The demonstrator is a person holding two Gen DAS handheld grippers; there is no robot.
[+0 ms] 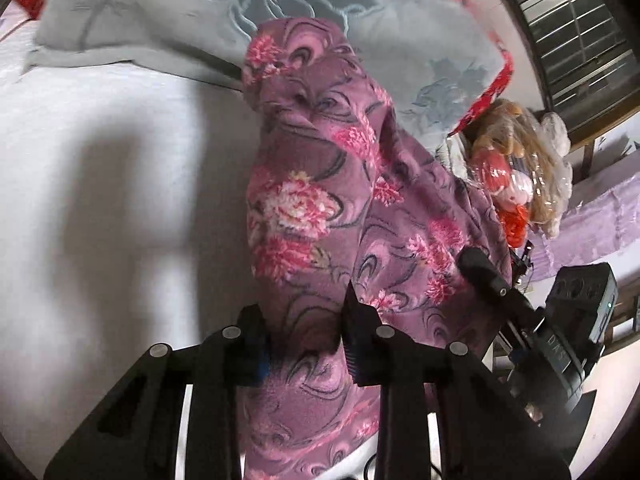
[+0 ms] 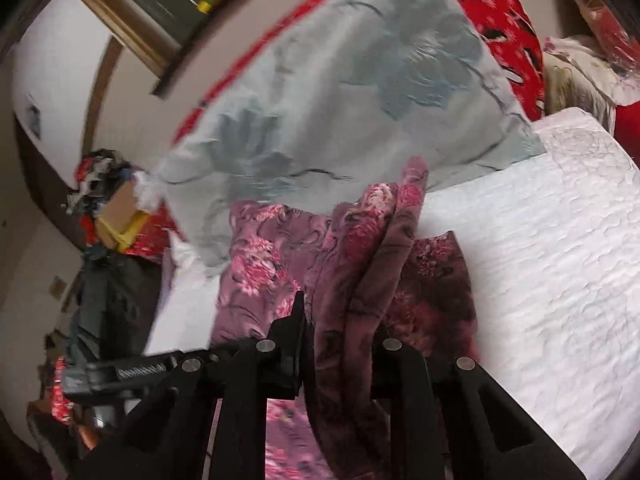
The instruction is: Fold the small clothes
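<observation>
A purple fleece garment with pink flowers (image 1: 320, 184) is held up over the white bed. My left gripper (image 1: 304, 320) is shut on a bunched part of it; the cloth runs up from the jaws and down below them. My right gripper (image 2: 340, 340) is shut on another fold of the same garment (image 2: 360, 264), with more of it spread on the sheet behind. The right gripper also shows in the left wrist view (image 1: 492, 280), close on the right, against the cloth.
A white quilted bed sheet (image 2: 560, 260) lies under the garment. A pale blue flowered pillow (image 1: 180, 12) leans at the bed's head, with a red cover behind it (image 2: 508, 12). Plush toys in plastic (image 1: 520, 172) lie on the right. A cluttered box (image 2: 116, 204) stands beside the bed.
</observation>
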